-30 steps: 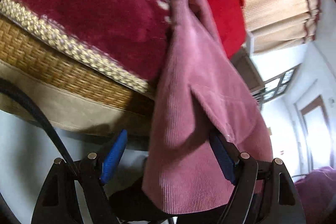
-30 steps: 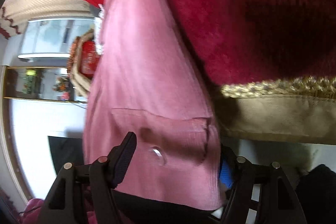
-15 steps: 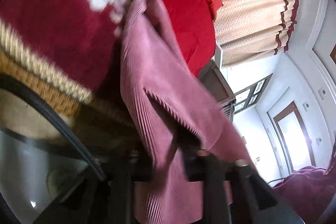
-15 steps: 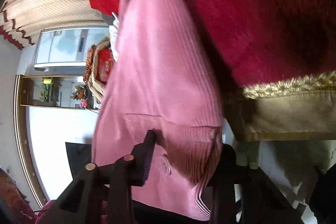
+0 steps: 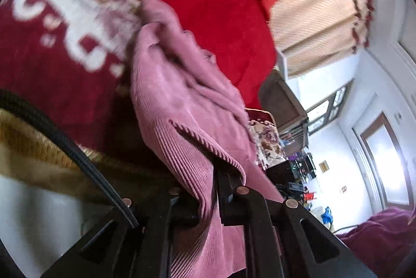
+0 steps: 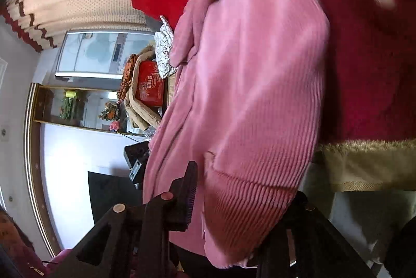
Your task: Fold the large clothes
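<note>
Both grippers, left gripper (image 5: pixel 208 189) and right gripper (image 6: pixel 241 202), have closed, clamping one pink garment (image 6: pixel 247 85).

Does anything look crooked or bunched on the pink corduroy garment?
Yes. The pink corduroy garment hangs bunched and creased over the dark red patterned blanket's edge, not flat. Each gripper pinches a doubled-over corner.

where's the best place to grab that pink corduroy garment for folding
By its near hem corners, from the near side off the bed's edge. The pink corduroy garment hangs there, and the left gripper and right gripper are each clamped on a corner, so it could be lifted and spread flat.
</note>
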A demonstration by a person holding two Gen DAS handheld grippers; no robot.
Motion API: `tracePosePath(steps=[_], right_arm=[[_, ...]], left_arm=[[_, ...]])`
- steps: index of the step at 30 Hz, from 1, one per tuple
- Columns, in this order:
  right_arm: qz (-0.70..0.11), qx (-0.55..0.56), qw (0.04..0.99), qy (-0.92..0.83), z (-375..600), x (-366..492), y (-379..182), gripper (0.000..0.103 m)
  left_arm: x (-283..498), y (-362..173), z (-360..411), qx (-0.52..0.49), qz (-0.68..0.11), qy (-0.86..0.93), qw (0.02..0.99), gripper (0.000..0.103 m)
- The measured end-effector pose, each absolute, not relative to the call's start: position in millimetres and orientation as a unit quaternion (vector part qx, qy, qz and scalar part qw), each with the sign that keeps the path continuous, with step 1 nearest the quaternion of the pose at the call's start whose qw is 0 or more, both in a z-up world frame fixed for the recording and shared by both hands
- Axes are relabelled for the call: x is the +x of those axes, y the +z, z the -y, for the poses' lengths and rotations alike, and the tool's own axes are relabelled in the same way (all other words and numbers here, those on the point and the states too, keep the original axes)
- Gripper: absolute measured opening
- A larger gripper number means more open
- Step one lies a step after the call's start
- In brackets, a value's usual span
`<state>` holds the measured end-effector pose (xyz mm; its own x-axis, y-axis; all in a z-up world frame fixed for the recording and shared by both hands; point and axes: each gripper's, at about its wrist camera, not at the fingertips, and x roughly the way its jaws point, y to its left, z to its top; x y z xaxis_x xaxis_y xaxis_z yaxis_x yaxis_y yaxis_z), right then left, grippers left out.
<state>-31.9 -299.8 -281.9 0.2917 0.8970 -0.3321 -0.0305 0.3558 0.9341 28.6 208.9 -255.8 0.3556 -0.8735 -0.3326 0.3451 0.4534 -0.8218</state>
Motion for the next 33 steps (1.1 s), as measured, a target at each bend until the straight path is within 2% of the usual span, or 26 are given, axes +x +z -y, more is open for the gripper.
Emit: tracePosePath(steps=[2,6,12,16,19,21,22,24,25,26,28,29,30,31,32,33], right_arm=[[-0.471,0.435,0.680,0.355,300.6,-32.5,-274.0,0.027],[-0.417,0.410,0.721,0.372,304.8,-22.8,-225.6,0.018],[-0.347,0.415,0.762,0.356,321.5,19.8,-173.2,0.015],[-0.293,0.453,0.783,0.310,359.0,74.3,-157.4,0.015],[-0.261,0.499,0.785,0.258,392.7,118.0,-160.9,0.015],[-0.260,0.550,0.766,0.206,424.0,155.1,-184.7,0.018],[-0.271,0.575,0.747,0.195,433.7,171.2,-199.1,0.018],[-0.303,0.605,0.716,0.172,441.9,191.0,-222.7,0.019],[-0.314,0.627,0.694,0.163,445.6,197.0,-238.1,0.019],[-0.309,0.640,0.684,0.165,447.1,198.6,-243.7,0.022],[-0.297,0.651,0.676,0.175,454.4,202.4,-244.1,0.027],[-0.289,0.647,0.682,0.180,458.3,204.4,-238.8,0.036],[-0.282,0.642,0.689,0.182,457.6,204.9,-232.5,0.057],[-0.278,0.634,0.698,0.184,457.0,205.4,-224.5,0.068],[-0.263,0.623,0.713,0.182,458.3,200.4,-213.9,0.077],[-0.244,0.612,0.732,0.174,457.0,193.6,-203.3,0.079]], left_arm=[[31.8,-249.8,-210.9,-0.337,-0.392,-0.397,0.758,0.006],[38.2,-214.3,-211.5,-0.330,-0.361,-0.393,0.779,0.006],[93.5,-157.5,-197.8,-0.296,-0.358,-0.379,0.800,0.006],[169.5,-115.9,-179.7,-0.275,-0.365,-0.354,0.816,0.007],[235.4,-112.3,-164.1,-0.278,-0.390,-0.318,0.818,0.012],[275.4,-126.7,-155.4,-0.291,-0.423,-0.261,0.818,0.022],[295.4,-139.6,-152.2,-0.298,-0.439,-0.223,0.818,0.032],[311.1,-157.5,-153.3,-0.319,-0.441,-0.180,0.819,0.034],[314.0,-166.8,-156.8,-0.340,-0.428,-0.168,0.820,0.039],[313.1,-171.0,-160.9,-0.353,-0.420,-0.158,0.821,0.048],[306.9,-169.3,-165.4,-0.370,-0.392,-0.131,0.832,0.049],[300.9,-165.2,-167.4,-0.372,-0.375,-0.109,0.842,0.049],[294.9,-162.4,-167.7,-0.373,-0.365,-0.095,0.848,0.049],[284.2,-157.5,-169.1,-0.376,-0.345,-0.077,0.856,0.049],[278.4,-153.9,-168.6,-0.375,-0.335,-0.070,0.862,0.049],[266.9,-146.4,-164.5,-0.367,-0.318,-0.055,0.872,0.050]])
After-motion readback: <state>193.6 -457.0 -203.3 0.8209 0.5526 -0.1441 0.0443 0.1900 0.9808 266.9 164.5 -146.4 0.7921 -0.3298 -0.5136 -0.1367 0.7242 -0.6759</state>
